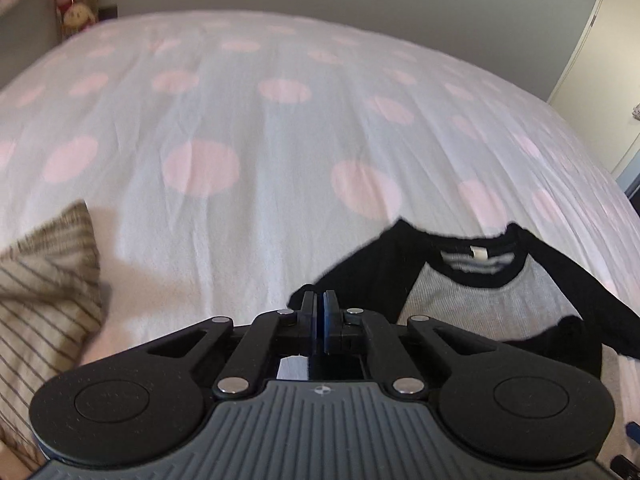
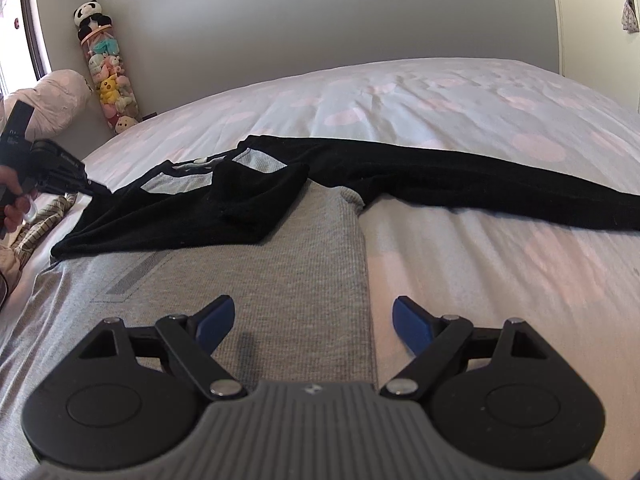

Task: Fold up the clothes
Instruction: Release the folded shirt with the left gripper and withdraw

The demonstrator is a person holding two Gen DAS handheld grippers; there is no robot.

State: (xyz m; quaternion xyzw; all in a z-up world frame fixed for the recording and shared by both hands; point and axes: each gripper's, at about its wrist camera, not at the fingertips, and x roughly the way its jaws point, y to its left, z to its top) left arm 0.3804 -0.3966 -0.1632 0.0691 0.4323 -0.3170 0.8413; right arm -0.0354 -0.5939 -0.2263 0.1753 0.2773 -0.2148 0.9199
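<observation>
A long-sleeved shirt [image 1: 480,292] with a grey body [image 2: 280,272] and black sleeves lies flat on the bed, collar away from me. One black sleeve [image 2: 248,200] is folded in across the chest. The other sleeve [image 2: 480,176] stretches out to the right. My left gripper [image 1: 320,300] is shut, its pads pressed together with no cloth showing between them. In the right wrist view the left gripper [image 2: 98,191] has its tips at the shirt's black shoulder edge. My right gripper [image 2: 314,318] hangs open over the lower right edge of the grey body, holding nothing.
The bed [image 1: 240,120] has a white cover with pink dots. A beige striped garment [image 1: 44,288] lies crumpled left of the shirt. A pink pillow [image 2: 52,100] and a tall tube of plush toys [image 2: 108,76] stand at the far left by the wall.
</observation>
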